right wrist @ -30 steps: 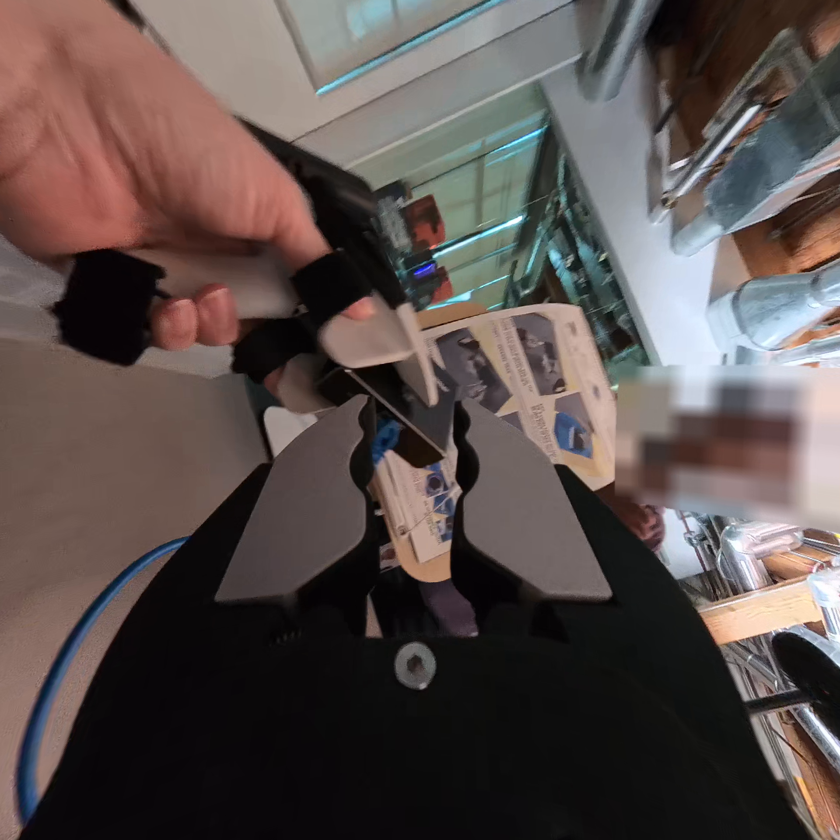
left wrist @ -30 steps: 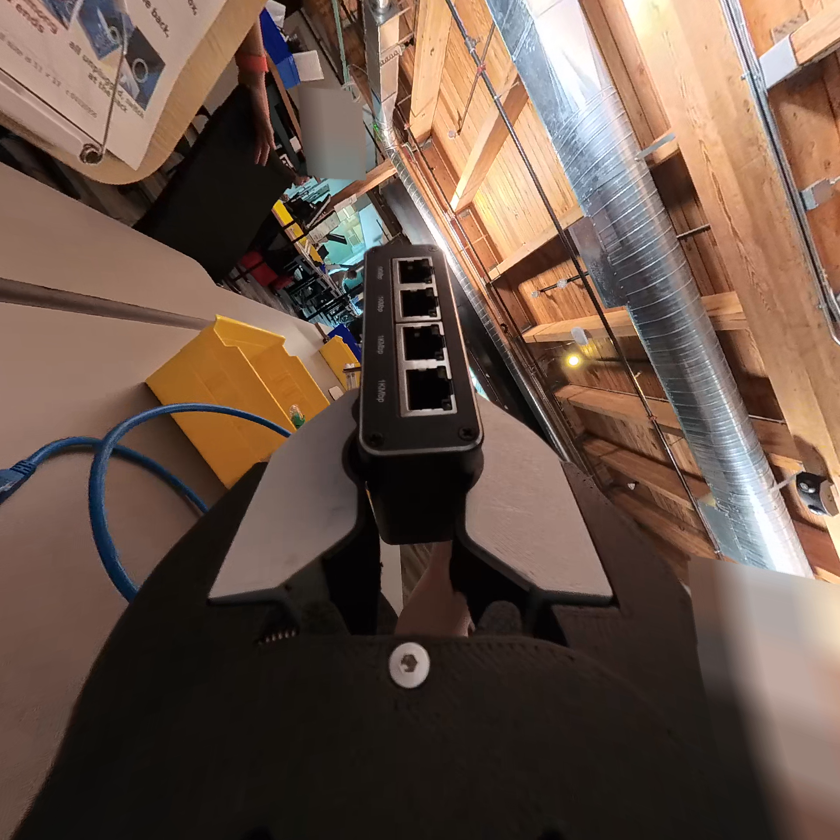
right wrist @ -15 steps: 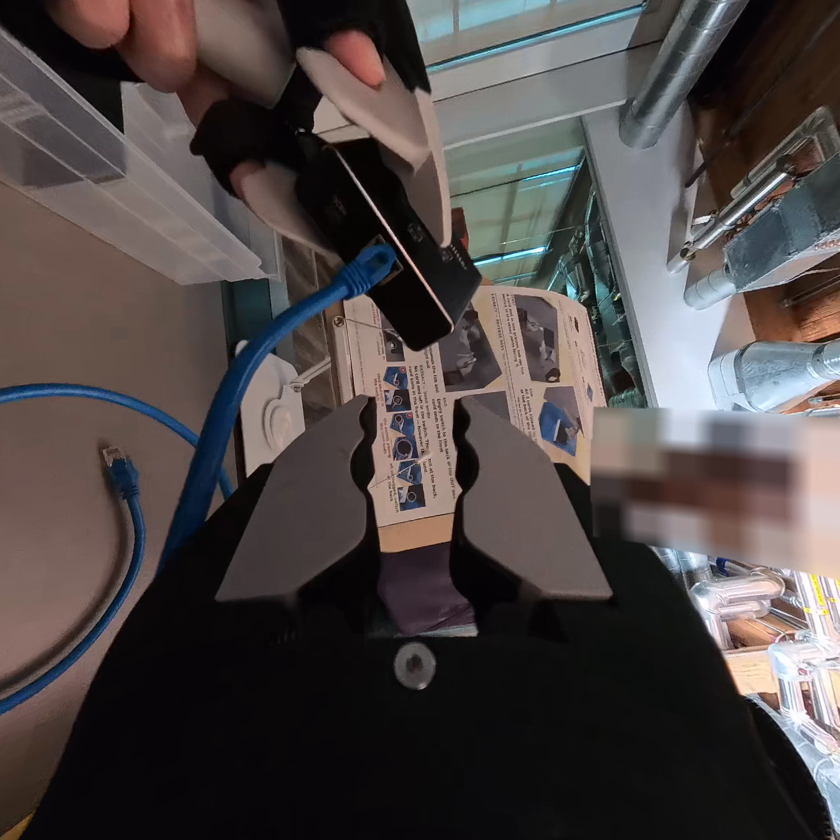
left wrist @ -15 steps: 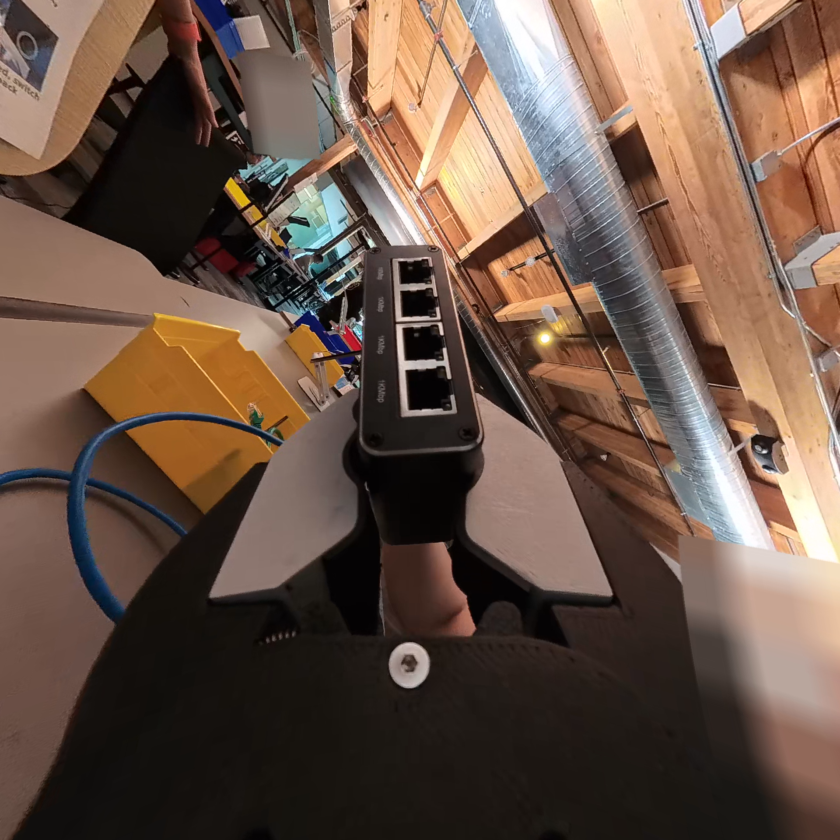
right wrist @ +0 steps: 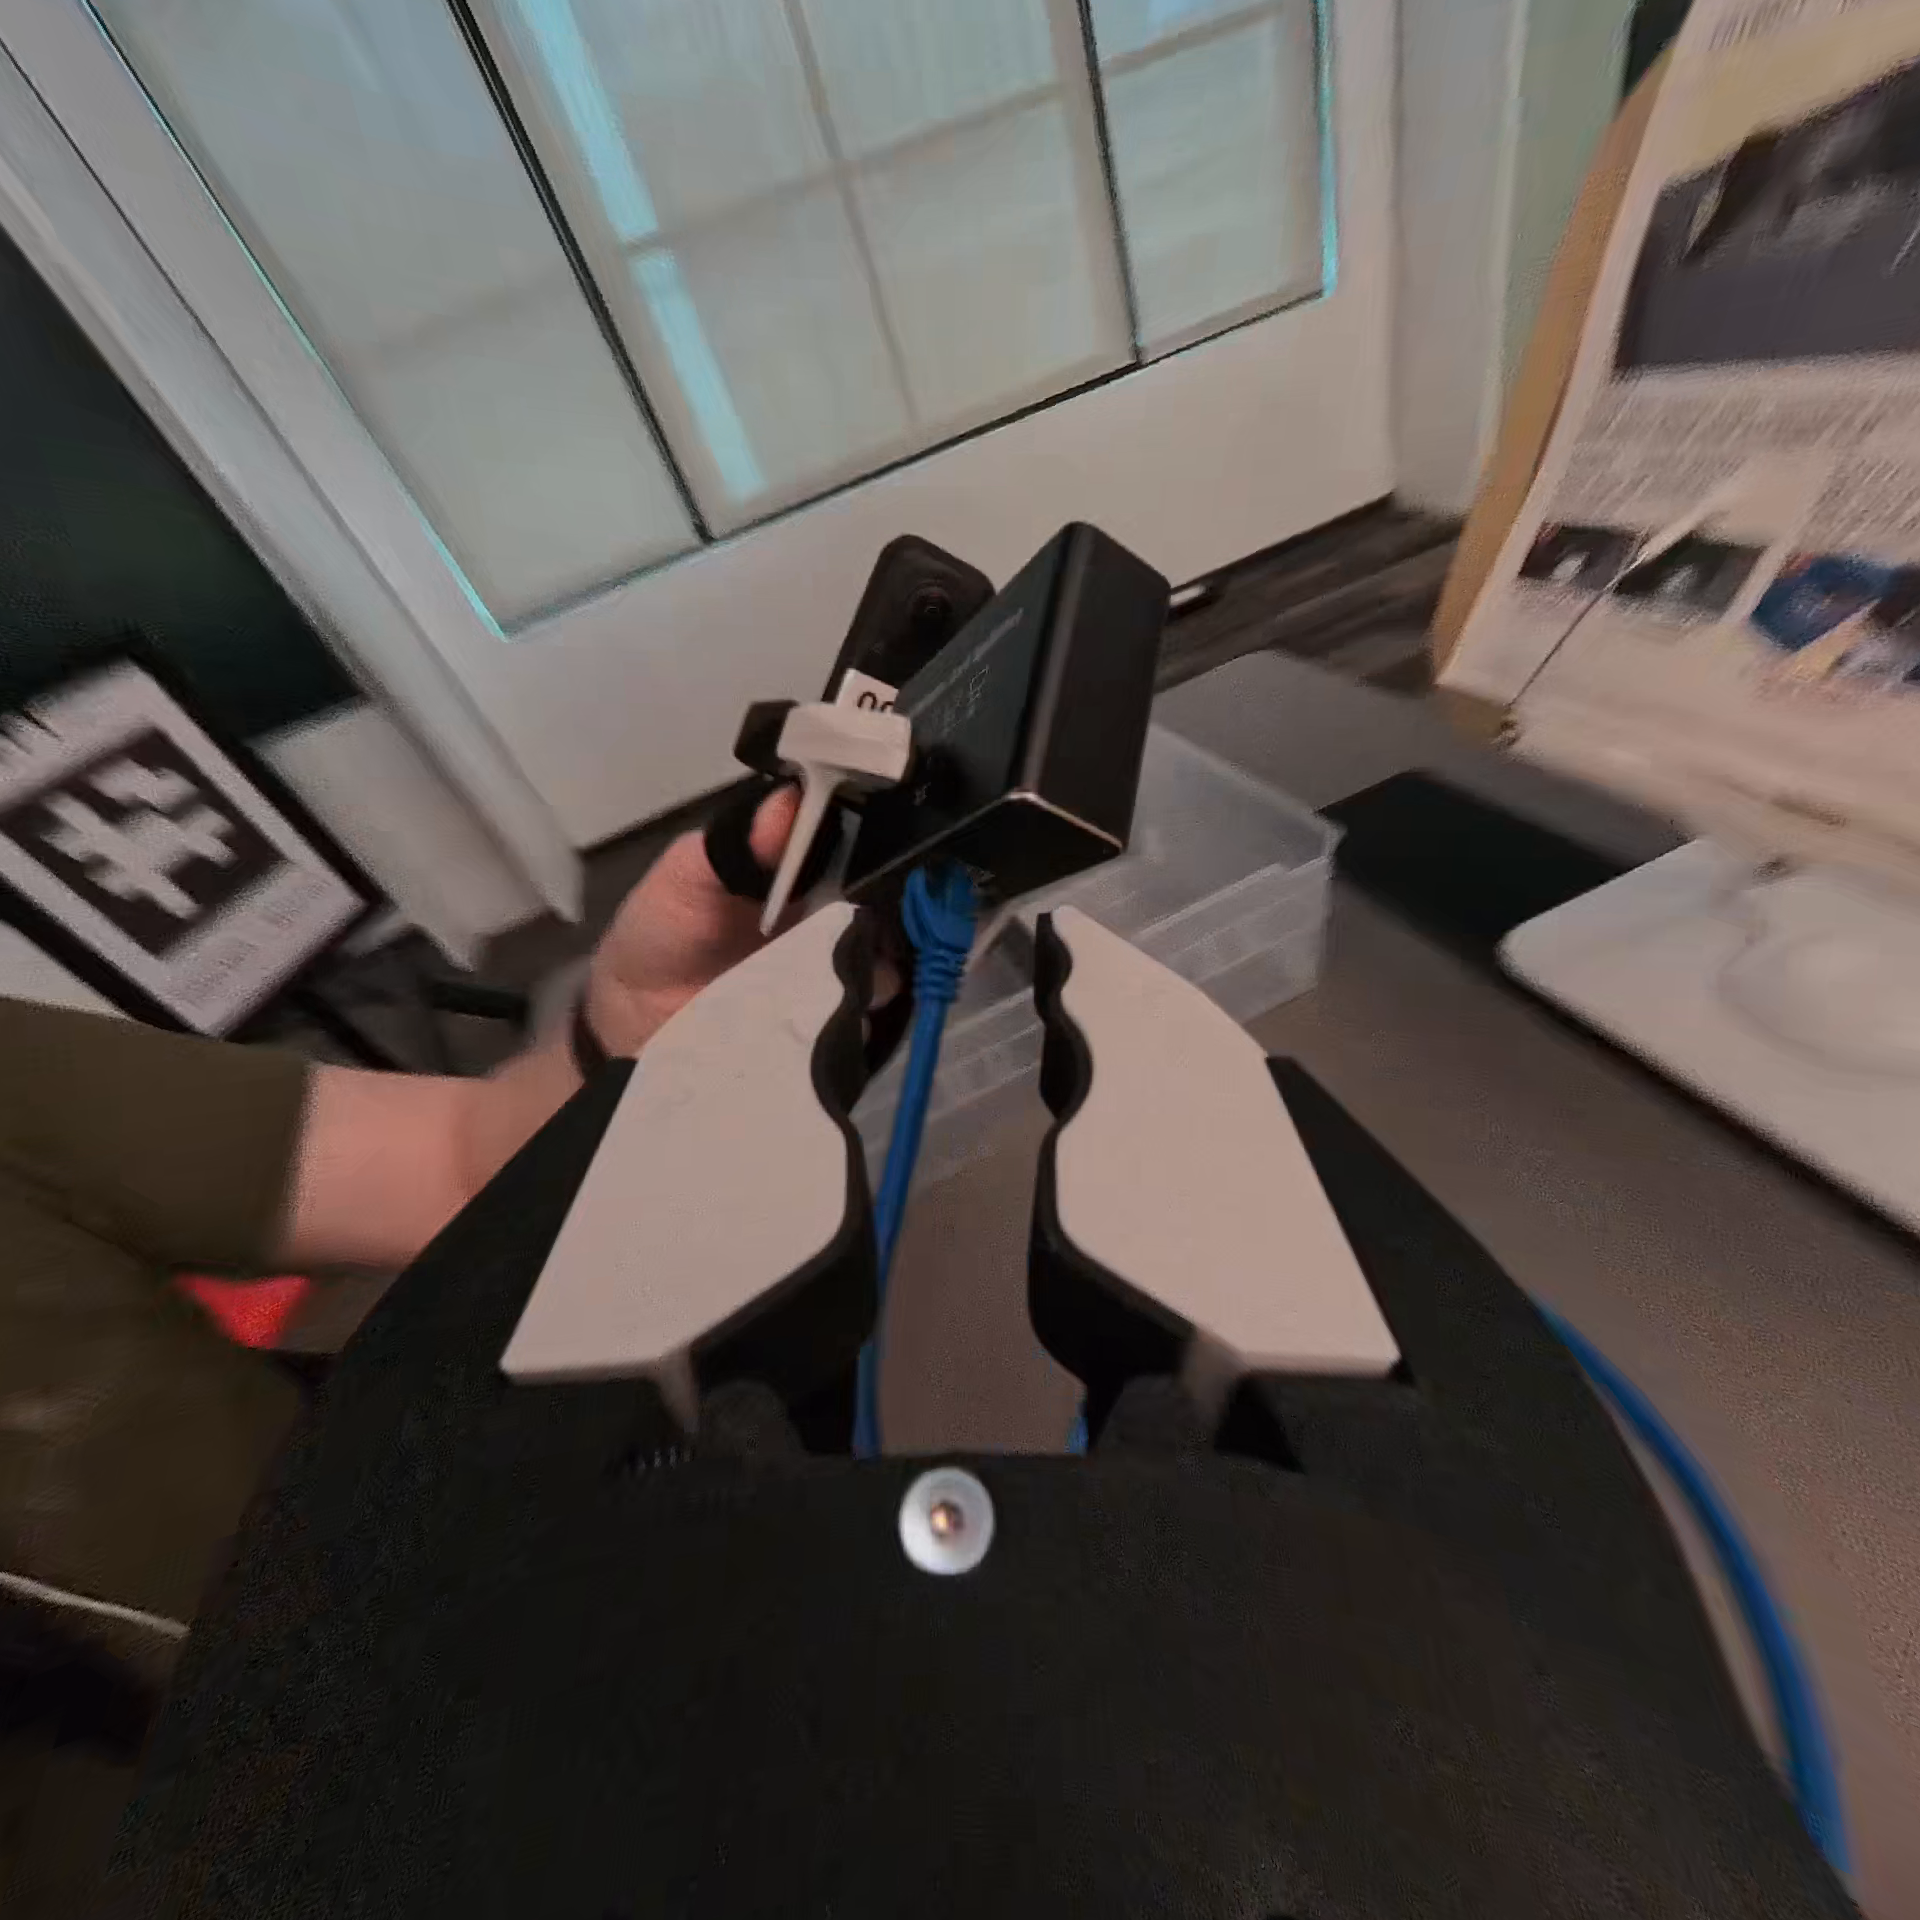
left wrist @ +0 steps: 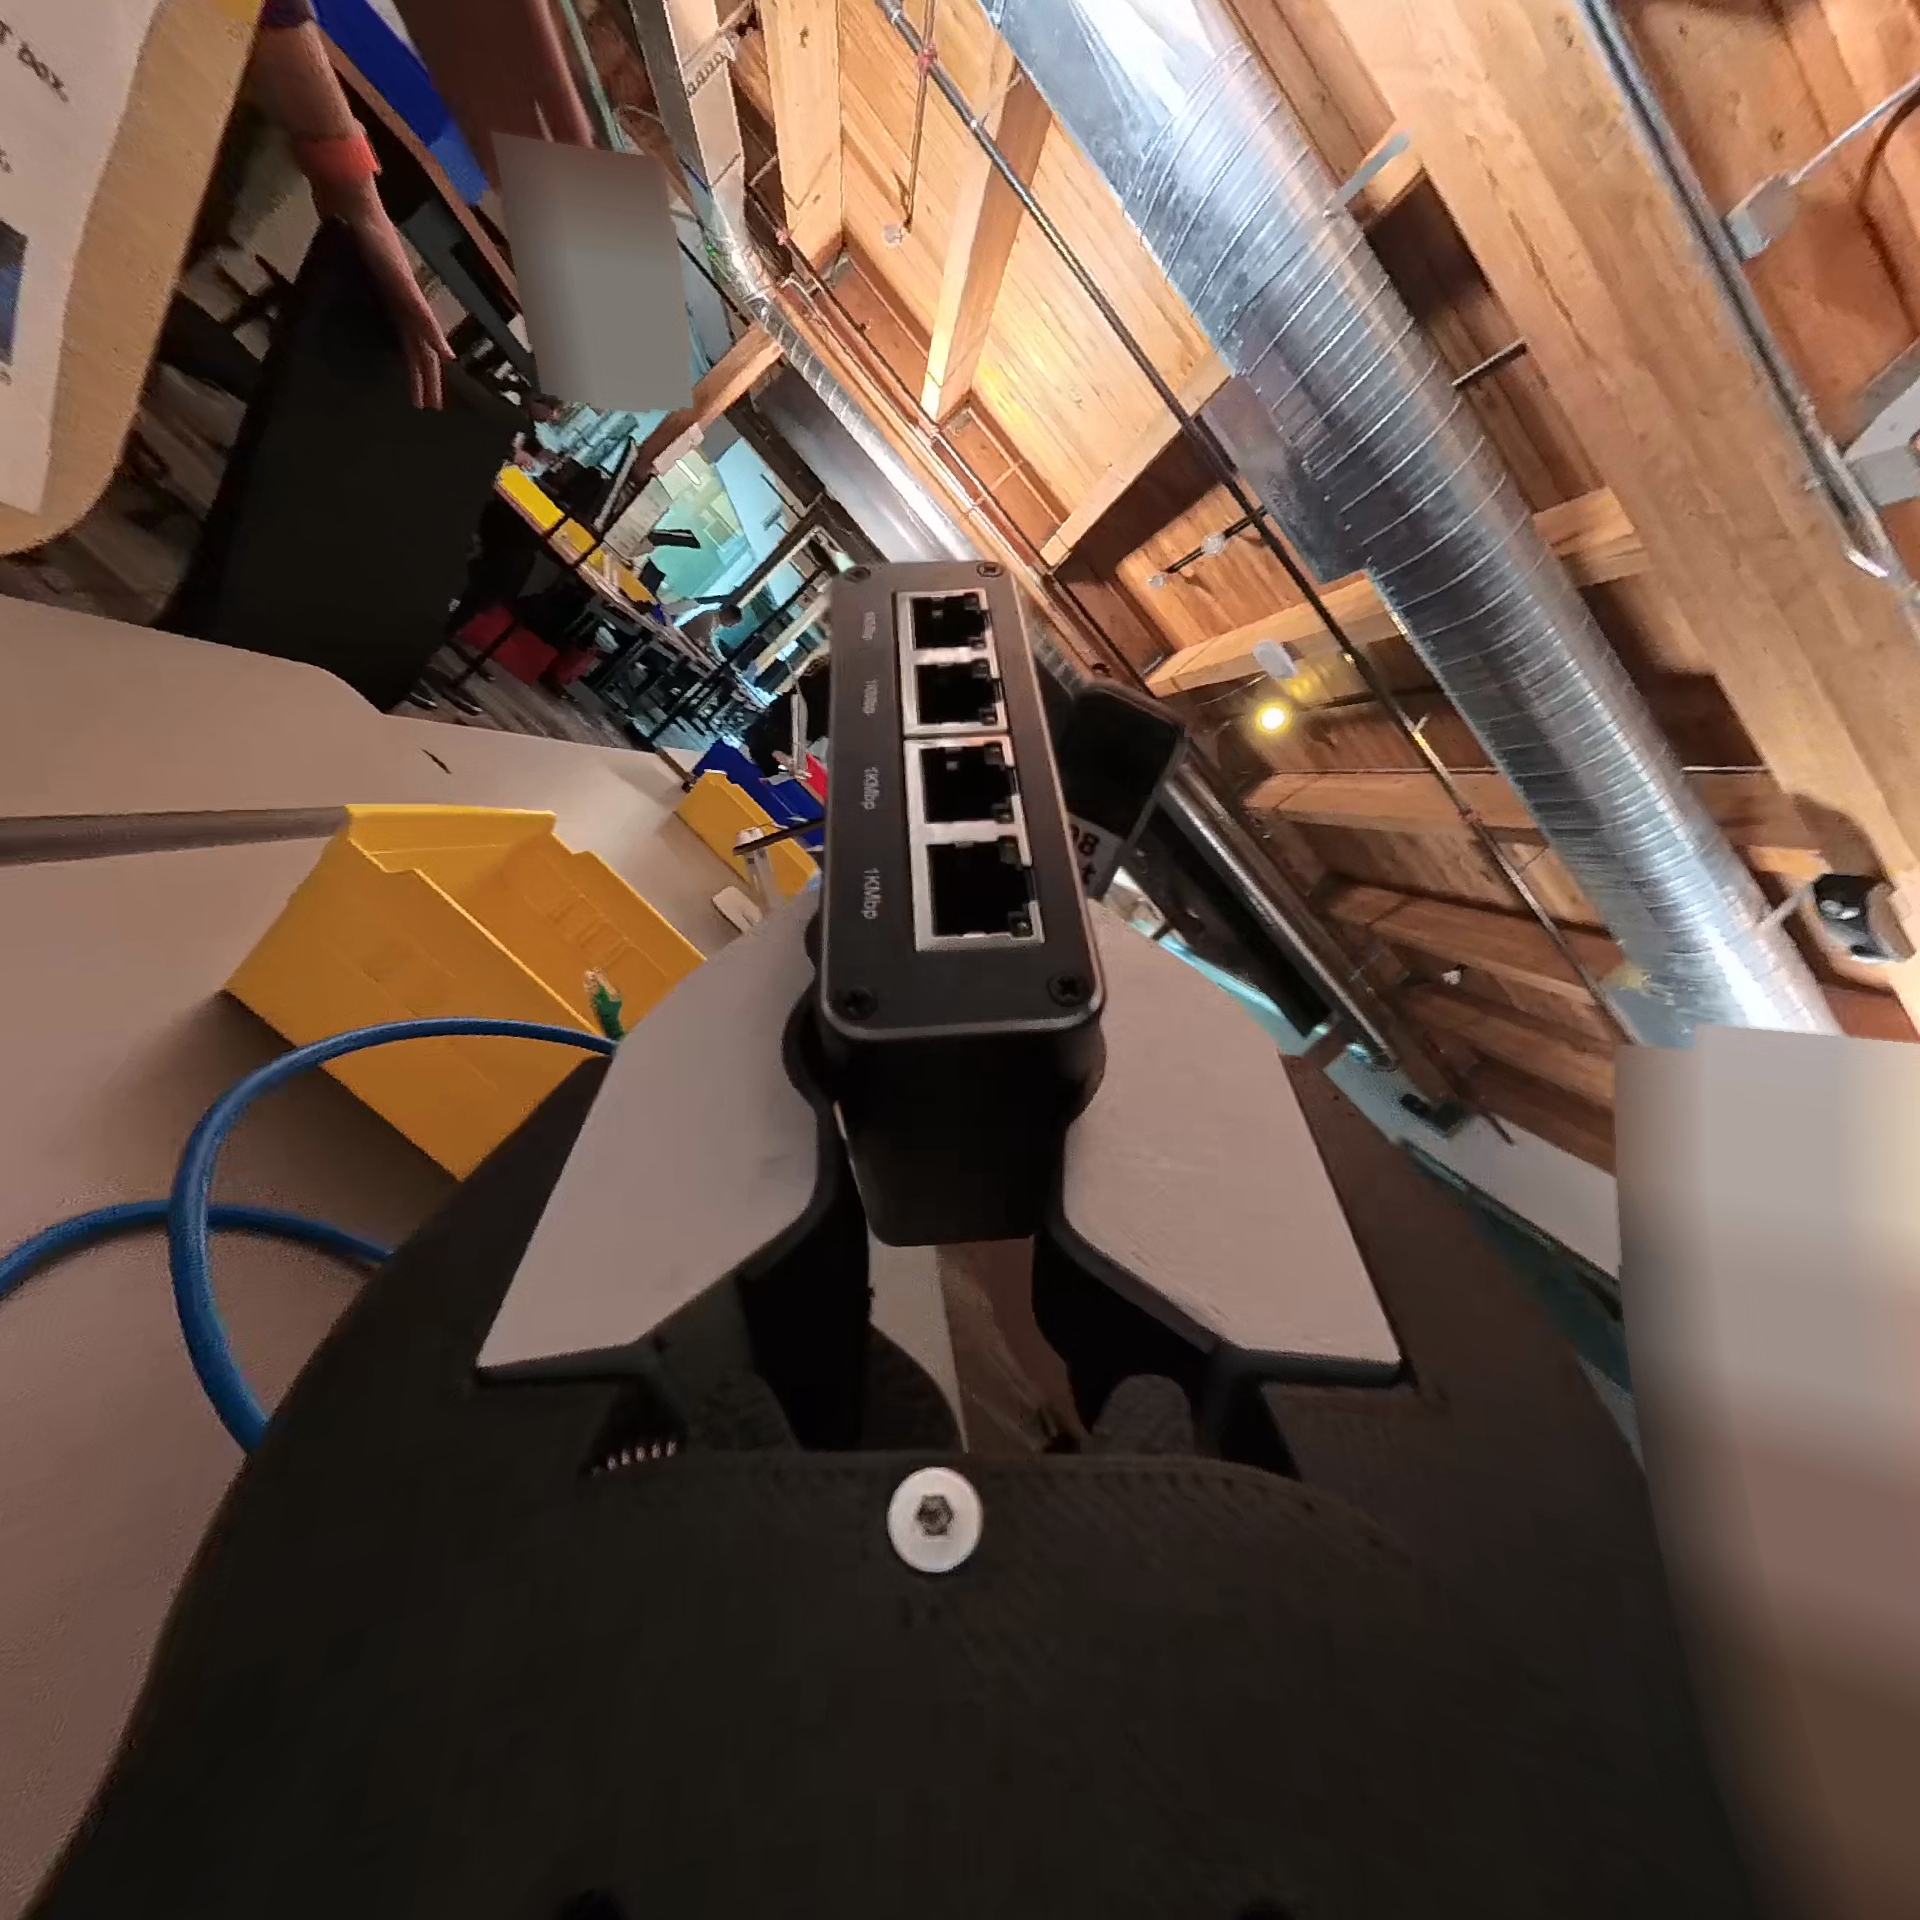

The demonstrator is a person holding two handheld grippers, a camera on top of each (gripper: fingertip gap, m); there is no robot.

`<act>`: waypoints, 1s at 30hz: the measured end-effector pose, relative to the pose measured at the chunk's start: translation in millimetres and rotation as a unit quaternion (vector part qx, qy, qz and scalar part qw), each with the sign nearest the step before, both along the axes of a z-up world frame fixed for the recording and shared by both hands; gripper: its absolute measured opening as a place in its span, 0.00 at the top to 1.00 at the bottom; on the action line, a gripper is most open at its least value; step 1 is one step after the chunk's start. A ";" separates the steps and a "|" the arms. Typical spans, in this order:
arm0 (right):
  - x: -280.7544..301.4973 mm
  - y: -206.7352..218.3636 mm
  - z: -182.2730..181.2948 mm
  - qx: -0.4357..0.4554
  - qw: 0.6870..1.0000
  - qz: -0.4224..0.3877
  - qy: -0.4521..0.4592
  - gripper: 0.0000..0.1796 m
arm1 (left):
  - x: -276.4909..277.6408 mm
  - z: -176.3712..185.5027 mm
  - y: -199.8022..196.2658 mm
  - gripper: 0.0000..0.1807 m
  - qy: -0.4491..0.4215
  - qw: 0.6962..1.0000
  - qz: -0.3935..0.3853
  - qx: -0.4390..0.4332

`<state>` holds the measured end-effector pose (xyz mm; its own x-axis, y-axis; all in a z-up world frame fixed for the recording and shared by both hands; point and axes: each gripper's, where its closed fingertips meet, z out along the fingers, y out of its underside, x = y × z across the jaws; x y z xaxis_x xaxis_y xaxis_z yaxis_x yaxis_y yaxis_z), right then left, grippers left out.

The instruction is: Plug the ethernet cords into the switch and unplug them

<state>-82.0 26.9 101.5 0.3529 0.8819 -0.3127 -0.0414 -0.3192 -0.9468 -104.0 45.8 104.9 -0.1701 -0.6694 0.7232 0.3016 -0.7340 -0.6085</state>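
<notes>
We count 1 switch (left wrist: 956, 904), 4 empty ports facing us | left tongs (left wrist: 940, 1132) clamp it | right tongs (right wrist: 945, 1101) parted, straddling 1 plugged blue cord (right wrist: 914, 1081)

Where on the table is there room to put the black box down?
Bare tabletop lies between the grey bar at the back and the blue cable loop, left of the yellow bin. In the right wrist view there is another bare strip between the clear plastic box and the white pad. Around the cable loop and bin it is crowded.
</notes>
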 end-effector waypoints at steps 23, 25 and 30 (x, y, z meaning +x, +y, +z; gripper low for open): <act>-29.8 4.9 -37.5 0.575 0.629 -0.217 -0.477 0.82 | 2.0 -30.9 20.4 0.80 -0.017 0.992 0.023 -0.120; -29.2 7.3 -40.0 0.581 0.615 -0.211 -0.490 0.83 | 2.8 -30.0 18.9 0.80 -0.017 0.993 0.018 -0.120; -27.9 8.9 -42.7 0.606 0.576 -0.207 -0.508 0.86 | 3.3 -27.9 16.9 0.80 -0.018 0.993 0.016 -0.118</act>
<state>-109.9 35.8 58.8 0.0705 0.0101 0.9975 0.8956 0.4396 -0.0677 -100.7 62.7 77.0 -0.1808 -0.4876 0.8542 0.3455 -0.8446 -0.4090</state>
